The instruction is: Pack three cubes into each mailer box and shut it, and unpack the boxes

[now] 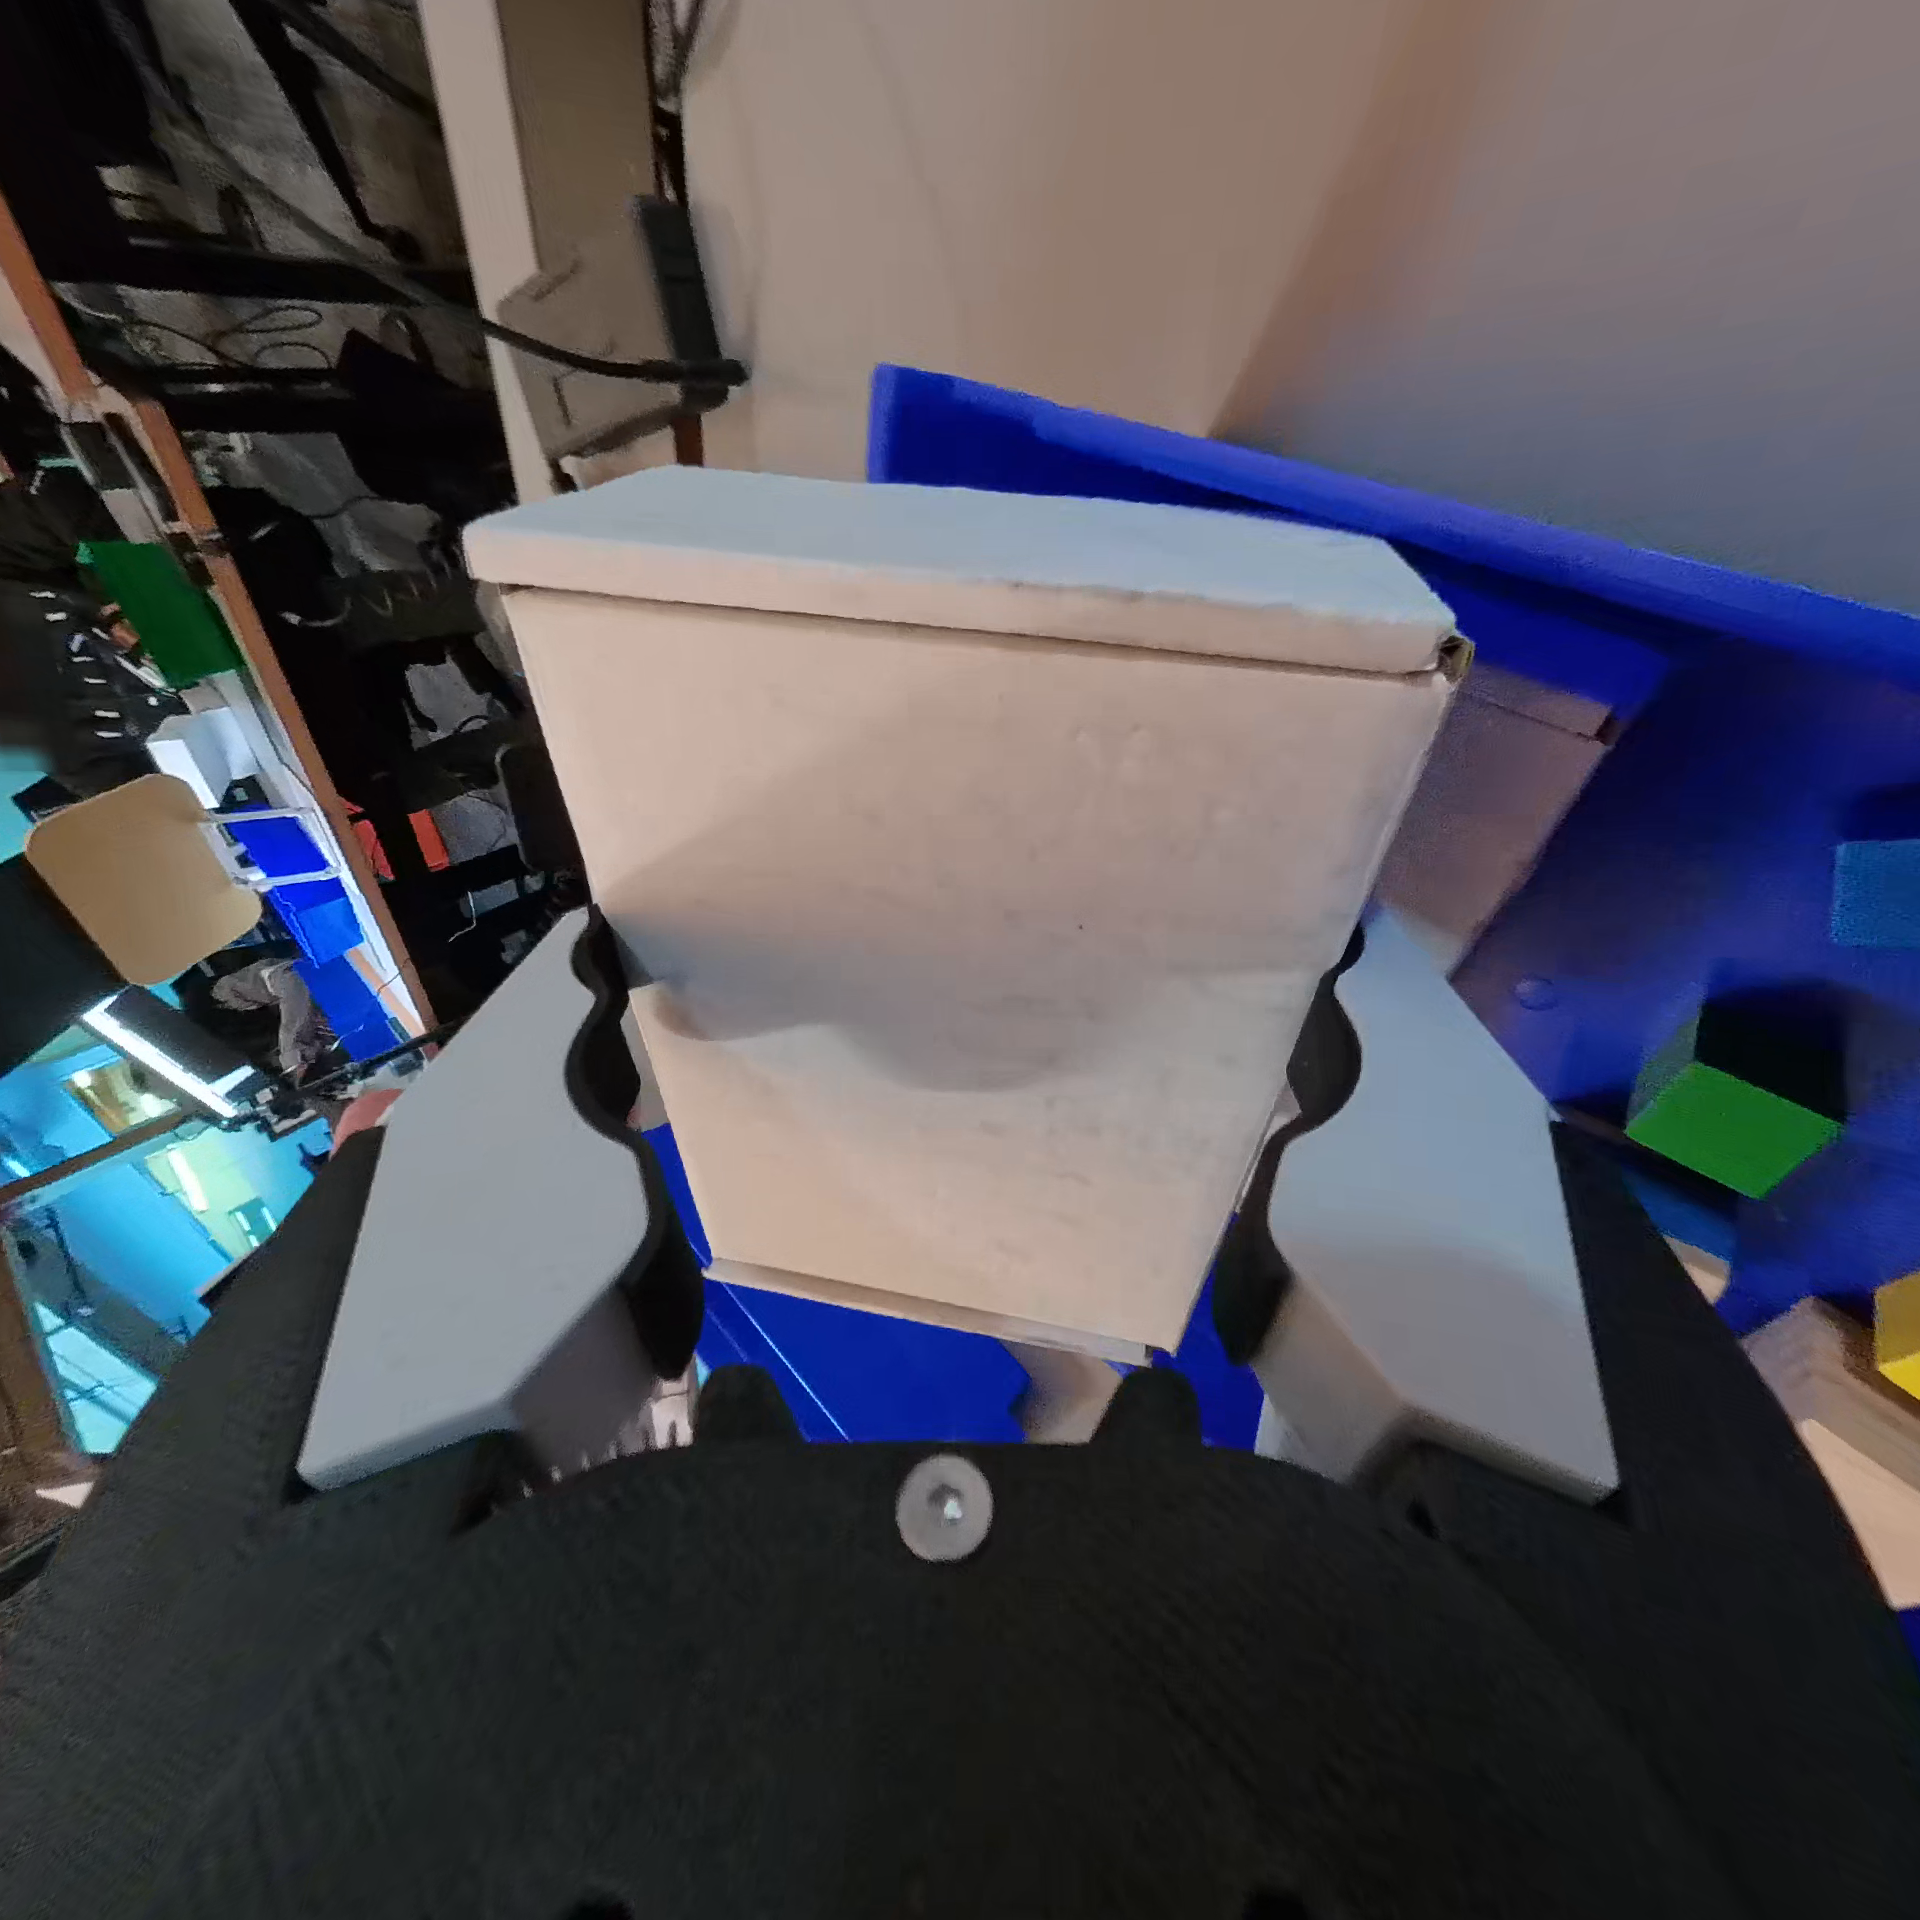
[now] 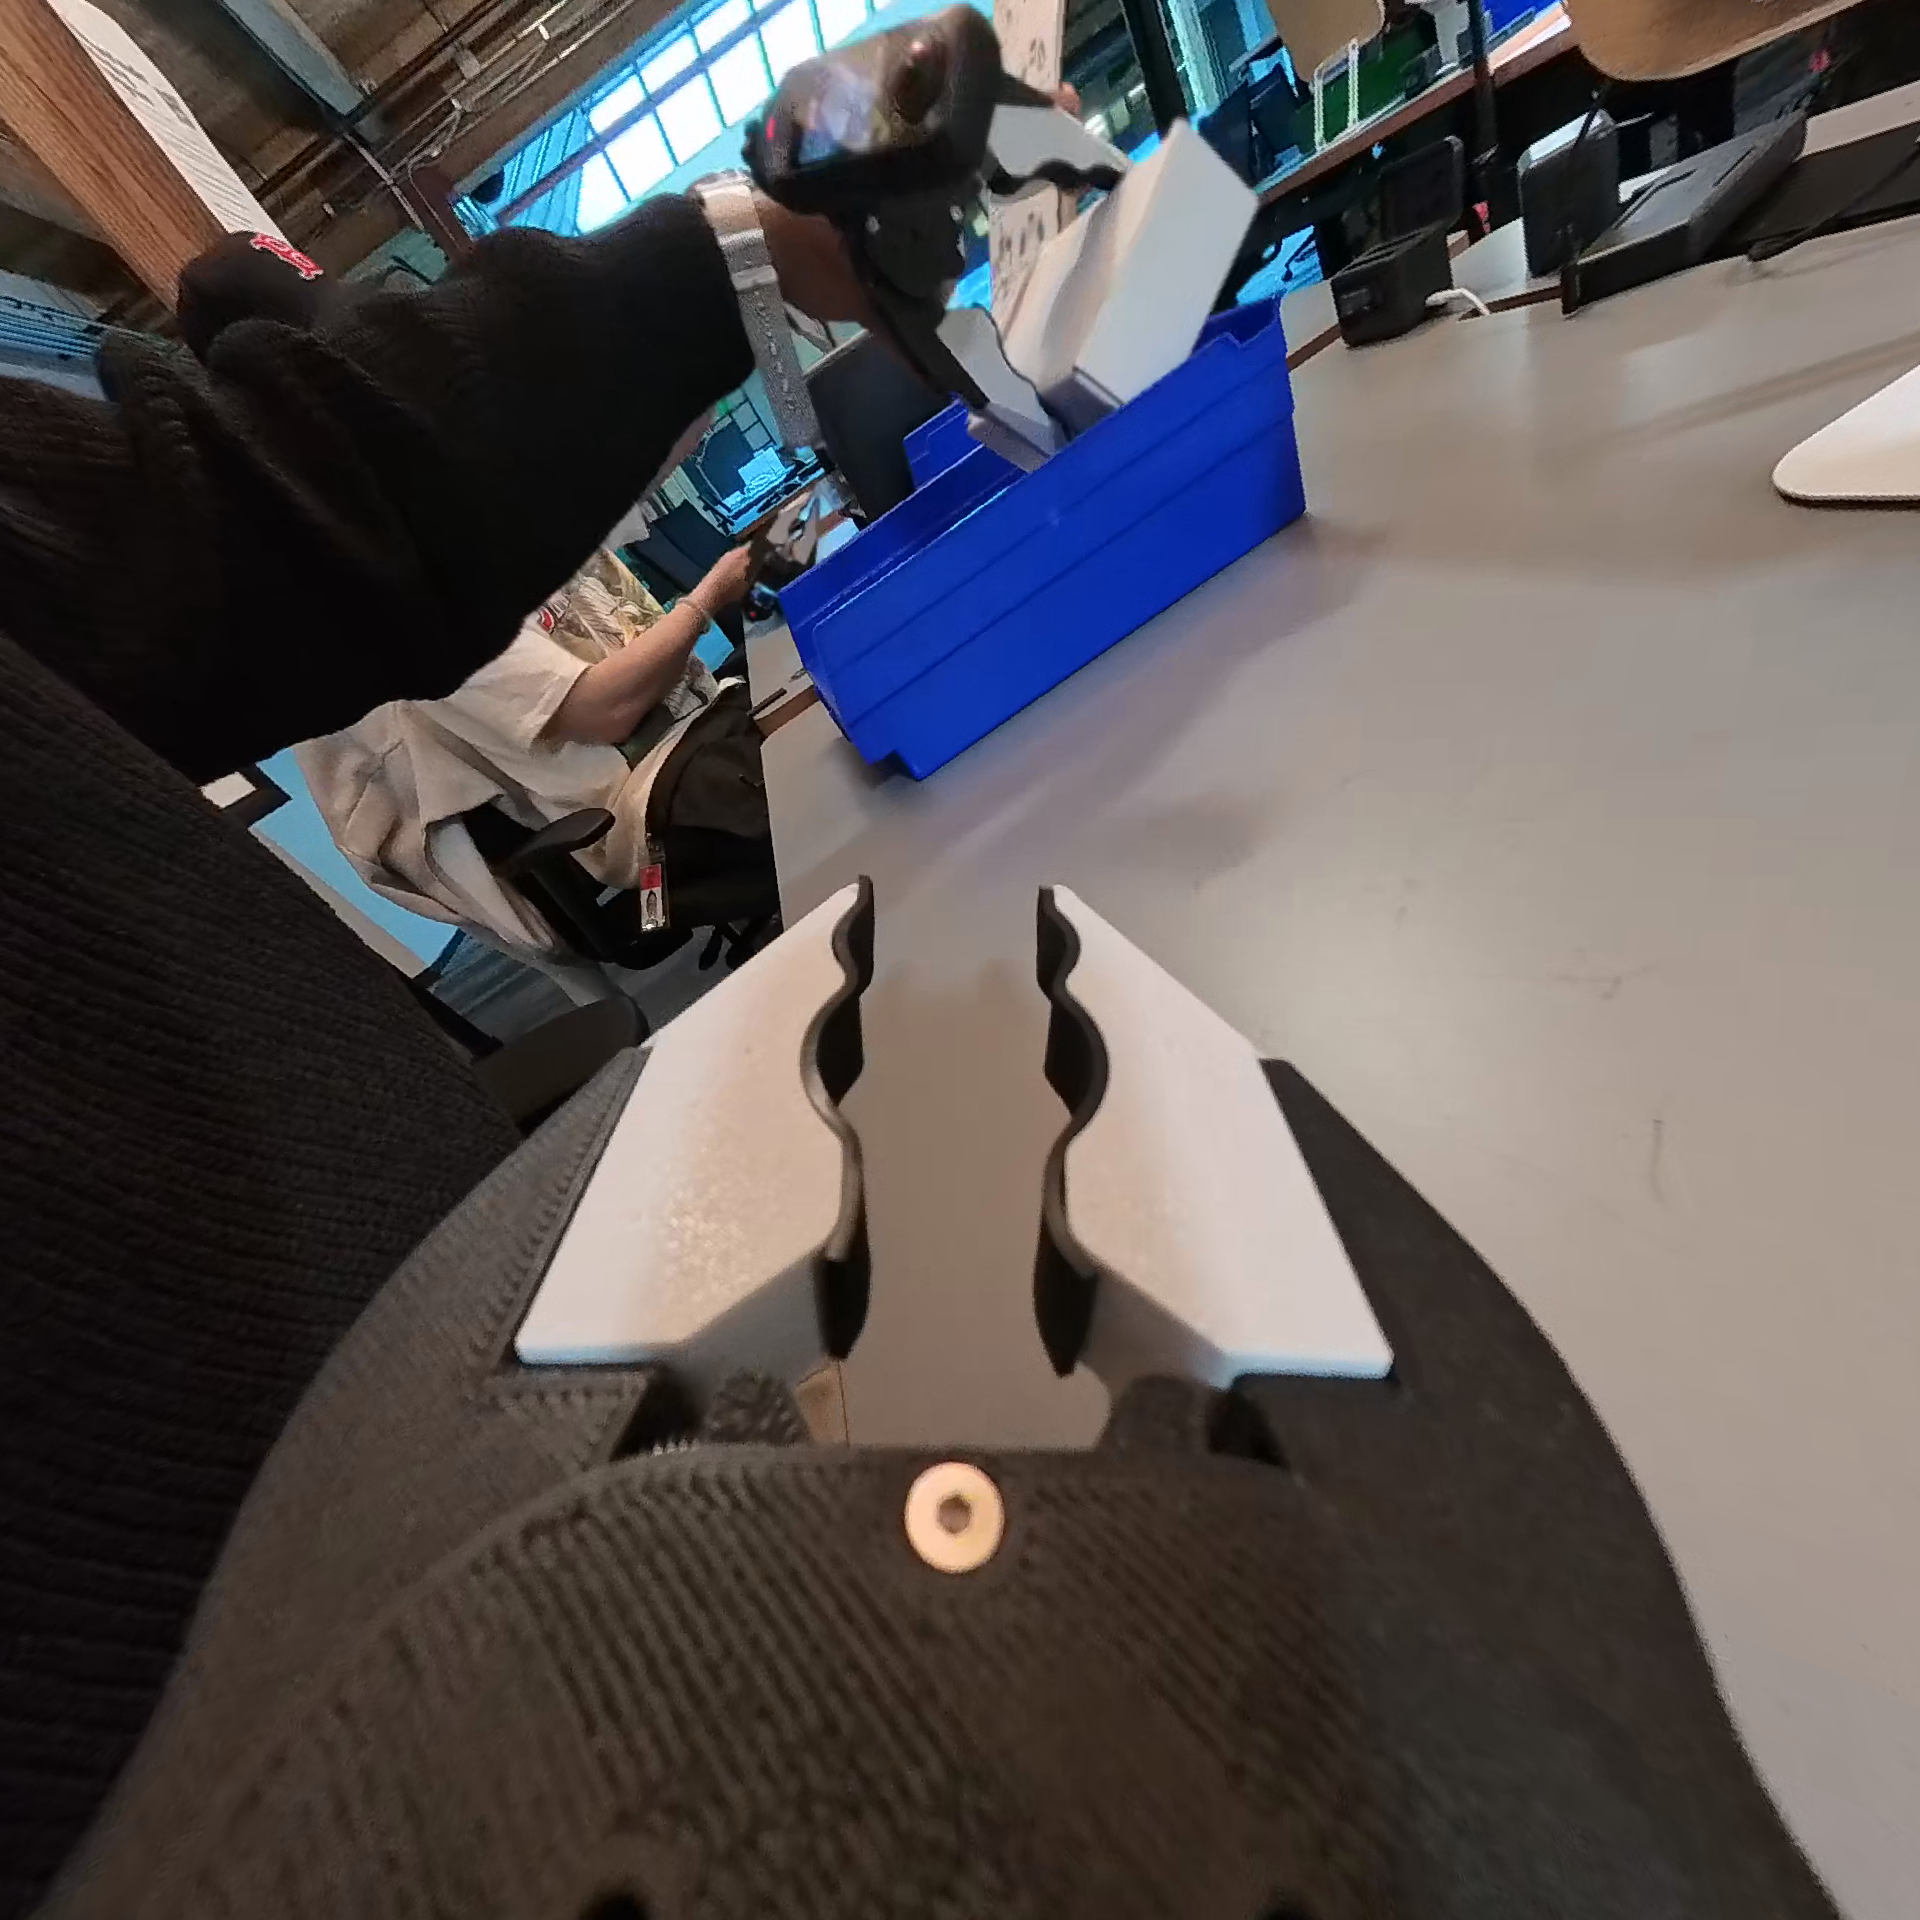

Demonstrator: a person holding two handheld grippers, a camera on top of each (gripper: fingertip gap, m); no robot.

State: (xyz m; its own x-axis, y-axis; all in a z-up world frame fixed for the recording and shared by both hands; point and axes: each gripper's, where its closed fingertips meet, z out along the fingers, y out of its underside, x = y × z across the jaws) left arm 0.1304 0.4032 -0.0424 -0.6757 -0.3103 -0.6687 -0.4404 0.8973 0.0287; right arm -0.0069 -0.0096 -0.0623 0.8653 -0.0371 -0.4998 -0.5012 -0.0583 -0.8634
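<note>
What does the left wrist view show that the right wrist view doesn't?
Only the left wrist view shows the green cube lying in the bin, and the left gripper clamped on the closed white box up close. Only the right wrist view shows the right gripper, open and empty over the grey table. Both show the blue bin and the box above it.

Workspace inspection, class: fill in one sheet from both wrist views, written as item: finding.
Surface: grey table, bare near the right hand-held gripper.
Job's things: white mailer box, lid shut, tilted over the blue bin; green cube and yellow cube inside.
Clutter: black devices at the far edge.
Grippers: left hand-held gripper clamps the box; right hand-held gripper open, empty.
Cables: white lead by the devices.
Surroundings: seated person, desks, windows.
</note>
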